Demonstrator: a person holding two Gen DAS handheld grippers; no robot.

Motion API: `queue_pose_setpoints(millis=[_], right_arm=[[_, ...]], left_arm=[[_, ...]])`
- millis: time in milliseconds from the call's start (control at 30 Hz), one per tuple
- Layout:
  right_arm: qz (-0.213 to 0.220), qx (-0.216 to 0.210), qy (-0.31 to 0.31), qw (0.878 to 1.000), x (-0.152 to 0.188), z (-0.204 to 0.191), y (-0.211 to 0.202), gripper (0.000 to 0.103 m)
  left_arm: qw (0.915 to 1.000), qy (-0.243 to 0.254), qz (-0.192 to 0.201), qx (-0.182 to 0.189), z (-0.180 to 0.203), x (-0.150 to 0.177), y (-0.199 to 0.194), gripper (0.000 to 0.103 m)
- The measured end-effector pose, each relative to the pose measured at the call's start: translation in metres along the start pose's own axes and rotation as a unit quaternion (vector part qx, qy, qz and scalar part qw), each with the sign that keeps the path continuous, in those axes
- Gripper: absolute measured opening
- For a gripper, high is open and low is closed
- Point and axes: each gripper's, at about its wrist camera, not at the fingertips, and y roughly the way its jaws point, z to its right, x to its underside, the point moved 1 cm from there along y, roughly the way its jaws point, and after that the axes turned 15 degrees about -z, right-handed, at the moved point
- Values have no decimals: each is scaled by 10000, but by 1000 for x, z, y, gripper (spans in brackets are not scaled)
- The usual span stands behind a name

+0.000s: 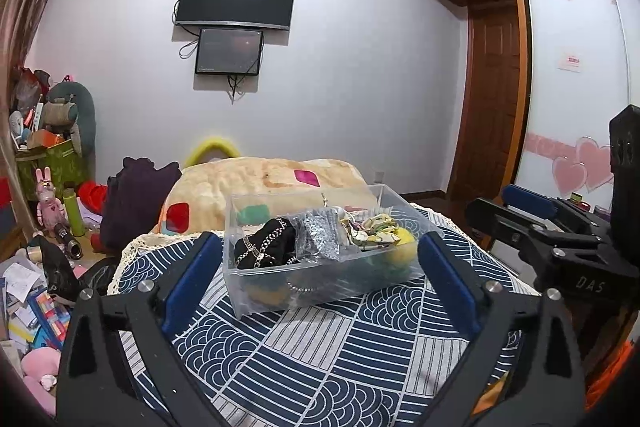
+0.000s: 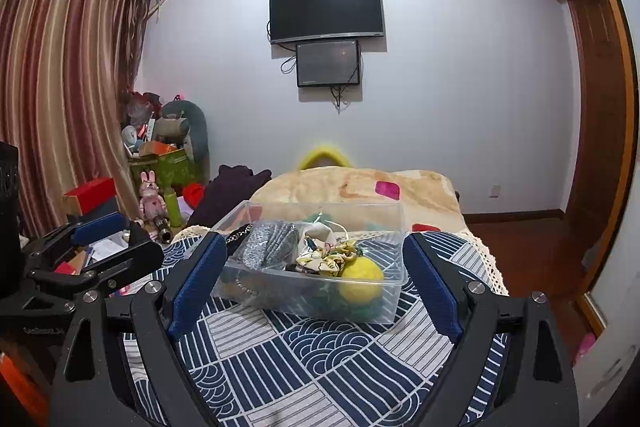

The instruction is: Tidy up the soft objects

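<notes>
A clear plastic box (image 1: pixel 376 281) stands on a blue-and-white patterned cloth (image 1: pixel 320 355). It holds a black fabric piece with a chain (image 1: pixel 266 243), a grey glittery piece (image 1: pixel 318 239), a floral scrunchie (image 1: pixel 372 229) and a yellow ball (image 1: pixel 400 245). The box (image 2: pixel 394 301), glittery piece (image 2: pixel 268 245), scrunchie (image 2: pixel 328 257) and ball (image 2: pixel 360 281) also show in the right wrist view. My left gripper (image 1: pixel 320 261) is open and empty, just short of the box. My right gripper (image 2: pixel 314 269) is open and empty, also just short of it.
A beige blanket (image 1: pixel 272 183) lies behind the box with a dark purple cloth (image 1: pixel 136 195) to its left. Toys, boxes and papers (image 1: pixel 44 227) clutter the left side. A wardrobe (image 1: pixel 576 75) stands at right. The cloth's edge drops off at right (image 2: pixel 488 267).
</notes>
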Motion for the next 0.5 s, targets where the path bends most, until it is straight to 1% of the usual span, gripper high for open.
queue_pose_setpoints(millis=[500], right_arm=[[-4, -20, 3, 10000, 4, 1, -1, 89]], left_arm=[[10000, -22, 31, -37, -1, 2, 0, 100]])
